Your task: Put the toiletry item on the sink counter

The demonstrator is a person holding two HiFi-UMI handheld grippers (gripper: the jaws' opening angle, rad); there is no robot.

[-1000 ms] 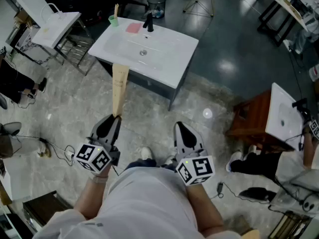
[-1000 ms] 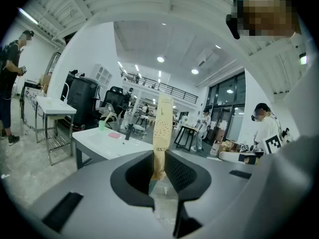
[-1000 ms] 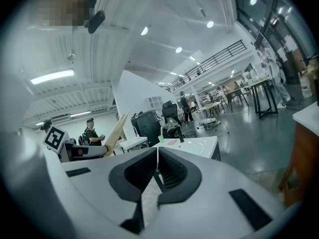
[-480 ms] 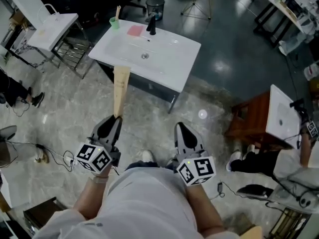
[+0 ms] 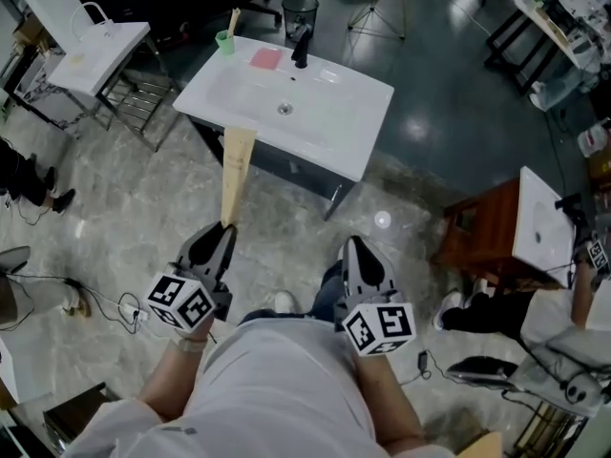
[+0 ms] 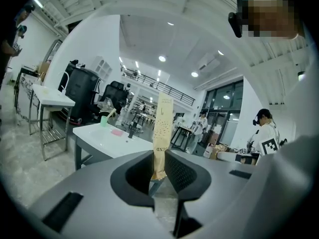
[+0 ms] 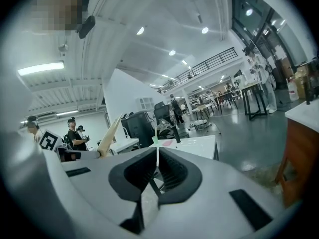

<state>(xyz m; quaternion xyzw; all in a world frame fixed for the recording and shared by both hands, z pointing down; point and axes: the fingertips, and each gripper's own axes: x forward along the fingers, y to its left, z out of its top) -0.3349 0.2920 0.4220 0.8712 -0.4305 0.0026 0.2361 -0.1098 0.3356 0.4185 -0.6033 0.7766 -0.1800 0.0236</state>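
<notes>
The left gripper (image 5: 216,239) pinches the bottom end of a long flat tan pack (image 5: 233,172), which stands up out of the jaws. It is in the air, short of the counter's (image 5: 336,114) near left edge. The right gripper (image 5: 356,258) is closed with nothing inside. The pack looks light and thin, probably easy to bend, so a grip nearer its middle would steady it.

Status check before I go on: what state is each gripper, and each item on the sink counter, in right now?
Left gripper: shut on the tan toiletry package, which points toward the sink.
Right gripper: shut, empty.
Green cup: upright at a back corner of the sink counter.
Pink pad: lying flat beside the faucet.
</notes>
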